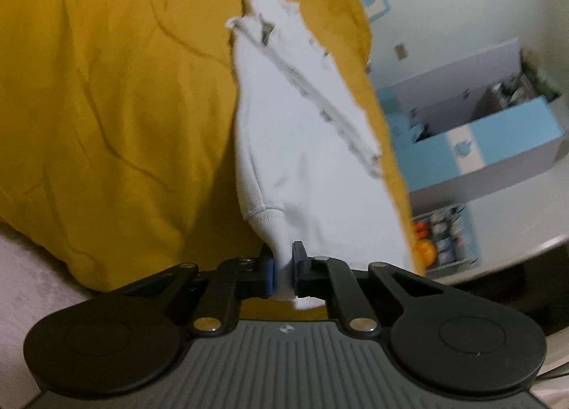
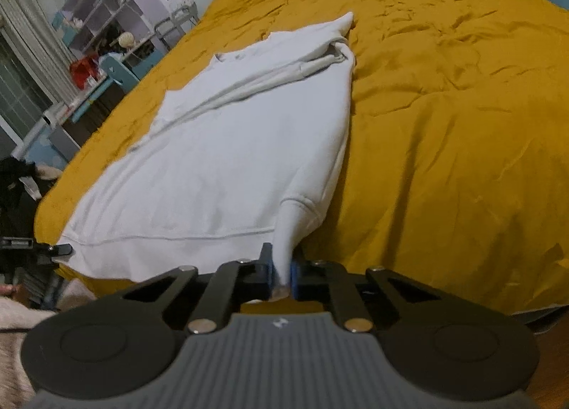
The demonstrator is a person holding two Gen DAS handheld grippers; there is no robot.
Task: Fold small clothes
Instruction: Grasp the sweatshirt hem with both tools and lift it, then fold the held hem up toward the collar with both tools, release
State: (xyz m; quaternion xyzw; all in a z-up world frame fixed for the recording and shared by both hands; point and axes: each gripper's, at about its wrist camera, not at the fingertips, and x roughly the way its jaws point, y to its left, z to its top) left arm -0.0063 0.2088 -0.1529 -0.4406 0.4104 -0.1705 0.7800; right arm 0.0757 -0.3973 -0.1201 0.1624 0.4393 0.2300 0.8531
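white garment (image 2: 227,145) (looks like a sweatshirt w/ ribbed hem) lies spread on the bed, over the mustard bedspread (image 2: 444,124), hem end nearest, far end bunched into folds near the top. right gripper (image 2: 282,275) is clamped on the near right hem corner, fabric pinched between the blue pads. left gripper (image 1: 283,268) is likewise closed on a hem corner of the same garment (image 1: 291,131), cloth running away from it in a narrow band; this view is blurred, so can't tell how much of it is off the bed. the other gripper's tip shows at the left edge of the right view, by the hem.

judgement: step in hand is prob. carrying the hem end over toward the far end for a fold. to do it well: keep both corners level & equally taut so the hem stays straight, lift just enough to clear the cloth below, lay hem square on the far edge, then let go both sides together. risk: sleeve folds bunching underneath.

shelving w/ blue boxes (image 1: 498,138) stands beyond the bed.
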